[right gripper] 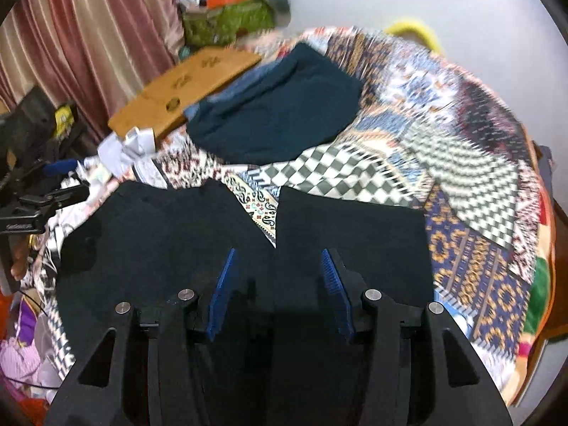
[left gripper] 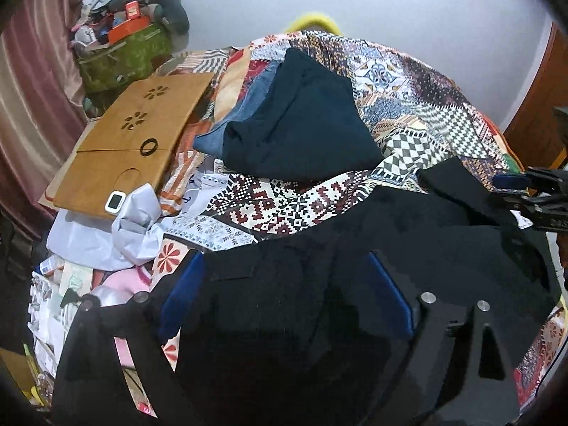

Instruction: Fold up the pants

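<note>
Pants point(right gripper: 170, 234), black, lie on the patterned bedspread point(right gripper: 472, 191) of a bed, at 6 o'clock in both wrist views, the two legs parted by a narrow wedge of bedspread in the right wrist view. Left hand-held gripper point(left gripper: 284, 294): angled down over the black cloth, blue pads point(left gripper: 181, 294) spread wide, fabric bunched between and over them; whether the cloth is pinched cannot be told. Right hand-held gripper point(right gripper: 277, 294): pointed forward and down, jaws apart, blue pads point(right gripper: 222, 294) standing either side of the inner leg edges, cloth beneath them, nothing clamped. Each tool appears in the other's view, at 3 o'clock in the left view and at 9 o'clock in the right. Folded dark teal garment point(left gripper: 301, 124) rests on a denim piece point(left gripper: 241, 120) at 12 o'clock, well apart from the pants. Wooden lap tray point(left gripper: 131, 135) lies at 10 o'clock, crumpled paper point(left gripper: 138, 220) at its near edge. Bare bedspread extends from 12 to 3 o'clock; the right view is motion-blurred.
</note>
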`<state>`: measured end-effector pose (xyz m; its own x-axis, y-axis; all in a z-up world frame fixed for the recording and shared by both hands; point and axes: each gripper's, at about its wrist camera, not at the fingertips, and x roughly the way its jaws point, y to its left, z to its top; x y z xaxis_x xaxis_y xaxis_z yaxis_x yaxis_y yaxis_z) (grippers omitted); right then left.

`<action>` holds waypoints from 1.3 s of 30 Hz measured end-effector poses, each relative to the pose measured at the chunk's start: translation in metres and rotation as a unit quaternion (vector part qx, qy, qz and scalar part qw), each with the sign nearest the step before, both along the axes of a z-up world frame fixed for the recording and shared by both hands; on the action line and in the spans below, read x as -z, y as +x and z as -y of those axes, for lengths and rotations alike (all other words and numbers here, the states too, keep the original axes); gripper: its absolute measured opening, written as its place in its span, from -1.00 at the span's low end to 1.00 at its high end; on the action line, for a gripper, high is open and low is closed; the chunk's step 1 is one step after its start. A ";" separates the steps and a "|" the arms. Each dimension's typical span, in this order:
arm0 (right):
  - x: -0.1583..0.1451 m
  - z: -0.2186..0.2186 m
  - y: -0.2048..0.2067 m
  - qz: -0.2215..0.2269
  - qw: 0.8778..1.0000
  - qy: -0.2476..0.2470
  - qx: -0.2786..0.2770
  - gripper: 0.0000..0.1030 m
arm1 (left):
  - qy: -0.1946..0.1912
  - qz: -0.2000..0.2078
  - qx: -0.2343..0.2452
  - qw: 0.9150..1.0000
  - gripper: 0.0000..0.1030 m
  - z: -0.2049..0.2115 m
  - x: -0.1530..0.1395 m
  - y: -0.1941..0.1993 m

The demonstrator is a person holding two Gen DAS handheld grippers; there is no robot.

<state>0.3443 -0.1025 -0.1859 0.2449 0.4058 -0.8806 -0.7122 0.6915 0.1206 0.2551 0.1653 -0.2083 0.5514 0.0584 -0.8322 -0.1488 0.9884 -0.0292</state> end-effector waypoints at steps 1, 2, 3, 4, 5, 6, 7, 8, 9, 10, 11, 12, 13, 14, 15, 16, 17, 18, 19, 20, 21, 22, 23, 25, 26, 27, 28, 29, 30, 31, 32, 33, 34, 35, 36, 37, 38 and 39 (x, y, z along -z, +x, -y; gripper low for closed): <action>0.008 -0.007 0.007 -0.009 1.000 -0.011 -0.003 -0.11 | 0.001 -0.002 0.001 1.000 0.77 0.000 0.003 0.003; 0.016 -0.014 0.013 -0.017 1.000 -0.025 -0.007 -0.11 | 0.000 -0.005 0.003 1.000 0.77 -0.001 0.007 0.007; 0.023 -0.020 0.017 -0.020 0.999 -0.038 -0.012 -0.11 | -0.002 -0.007 0.004 1.000 0.77 -0.001 0.010 0.009; 0.029 -0.025 0.021 -0.020 0.998 -0.052 -0.015 -0.11 | -0.005 -0.010 0.005 1.000 0.77 -0.001 0.014 0.011; 0.035 -0.028 0.024 -0.018 0.998 -0.065 -0.017 -0.12 | -0.008 -0.014 0.007 1.000 0.77 -0.002 0.018 0.014; 0.040 -0.030 0.026 -0.019 0.997 -0.071 -0.018 -0.12 | -0.009 -0.017 0.008 1.000 0.77 -0.003 0.021 0.016; 0.048 -0.032 0.029 -0.021 0.996 -0.081 -0.018 -0.12 | -0.010 -0.021 0.010 1.000 0.77 -0.003 0.024 0.017; 0.055 -0.032 0.031 -0.024 0.996 -0.090 -0.017 -0.12 | -0.010 -0.023 0.011 1.000 0.77 -0.003 0.028 0.018; 0.058 -0.032 0.033 -0.026 0.995 -0.092 -0.015 -0.16 | -0.011 -0.025 0.012 1.000 0.77 -0.003 0.030 0.019; 0.062 -0.028 0.034 -0.031 0.996 -0.078 -0.011 -0.27 | -0.011 -0.027 0.013 0.999 0.77 -0.002 0.032 0.020; 0.062 -0.026 0.034 -0.032 0.997 -0.071 -0.006 -0.36 | -0.012 -0.029 0.014 0.999 0.77 -0.002 0.035 0.020; 0.062 -0.026 0.034 -0.029 0.997 -0.069 -0.003 -0.63 | -0.012 -0.031 0.015 0.999 0.77 -0.002 0.037 0.021; 0.061 -0.025 0.032 -0.025 0.997 -0.069 -0.003 -0.89 | -0.014 -0.034 0.016 0.999 0.77 -0.001 0.039 0.021; 0.060 -0.025 0.030 -0.021 0.998 -0.067 -0.002 -0.89 | -0.015 -0.035 0.017 0.999 0.77 -0.001 0.040 0.021; 0.058 -0.027 0.028 -0.016 0.998 -0.067 -0.002 -0.91 | -0.016 -0.037 0.017 0.999 0.77 0.000 0.041 0.021; 0.054 -0.024 0.023 -0.004 0.998 -0.065 -0.003 -0.92 | -0.017 -0.039 0.018 0.999 0.77 0.002 0.041 0.021; 0.050 -0.025 0.022 0.006 0.998 -0.061 -0.002 -0.93 | -0.017 -0.039 0.019 0.999 0.77 0.003 0.040 0.020; 0.043 -0.021 0.021 0.014 0.998 -0.054 0.001 -0.93 | -0.017 -0.038 0.021 0.999 0.77 0.005 0.039 0.019; 0.037 -0.016 0.023 0.021 0.999 -0.043 0.007 -0.94 | -0.017 -0.037 0.023 0.999 0.77 0.007 0.038 0.018; 0.028 -0.010 0.023 0.025 0.999 -0.032 0.014 -0.94 | -0.016 -0.035 0.026 0.999 0.77 0.010 0.036 0.017; 0.024 -0.006 0.026 0.028 0.999 -0.023 0.020 -0.94 | -0.015 -0.034 0.029 0.999 0.77 0.013 0.033 0.015; 0.010 0.006 0.022 0.037 0.999 -0.007 0.030 -0.94 | -0.015 -0.033 0.032 0.999 0.77 0.016 0.031 0.014; 0.003 0.012 0.021 0.043 0.998 0.002 0.035 -0.94 | -0.015 -0.031 0.036 0.999 0.77 0.020 0.028 0.012; -0.018 0.035 0.014 0.057 0.996 0.028 0.056 -0.94 | -0.016 -0.029 0.043 0.999 0.77 0.028 0.023 0.010; -0.029 0.048 0.010 0.063 0.995 0.043 0.067 -0.94 | -0.016 -0.028 0.047 0.998 0.77 0.032 0.020 0.008; -0.039 0.061 0.006 0.069 0.993 0.055 0.078 -0.94 | -0.016 -0.025 0.053 0.998 0.77 0.038 0.017 0.006; -0.047 0.073 0.002 0.075 0.991 0.067 0.088 -0.94 | -0.014 -0.023 0.058 0.998 0.77 0.044 0.013 0.004; -0.055 0.086 -0.003 0.079 0.989 0.079 0.099 -0.94 | -0.012 -0.021 0.061 0.998 0.77 0.049 0.011 0.002; -0.060 0.094 -0.008 0.083 0.987 0.087 0.107 -0.94 | -0.009 -0.019 0.067 0.998 0.77 0.056 0.008 0.000; -0.068 0.113 -0.015 0.089 0.983 0.103 0.123 -0.94 | -0.006 -0.017 0.073 0.997 0.77 0.063 0.006 -0.002; -0.073 0.121 -0.018 0.091 0.981 0.111 0.132 -0.94 | -0.004 -0.015 0.076 0.997 0.77 0.067 0.004 -0.004; -0.077 0.135 -0.023 0.095 0.977 0.123 0.145 -0.94 | -0.001 -0.014 0.081 0.997 0.77 0.074 0.002 -0.006; -0.082 0.152 -0.030 0.098 0.973 0.134 0.159 -0.94 | 0.001 -0.013 0.084 0.996 0.77 0.078 0.000 -0.008; -0.085 0.169 -0.037 0.101 0.969 0.144 0.172 -0.94 | 0.004 -0.011 0.088 0.996 0.78 0.084 -0.001 -0.010; -0.087 0.182 -0.044 0.104 0.966 0.152 0.184 -0.94 | 0.007 -0.010 0.091 0.996 0.78 0.089 -0.003 -0.012; -0.088 0.192 -0.050 0.105 0.963 0.157 0.194 -0.94 | 0.010 -0.009 0.093 0.996 0.78 0.093 -0.004 -0.014; -0.089 0.206 -0.057 0.106 0.959 0.161 0.206 -0.94 | 0.013 -0.008 0.095 0.995 0.78 0.097 -0.005 -0.015; -0.088 0.218 -0.064 0.108 0.956 0.163 0.217 -0.94 | 0.017 -0.007 0.097 0.995 0.78 0.101 -0.006 -0.017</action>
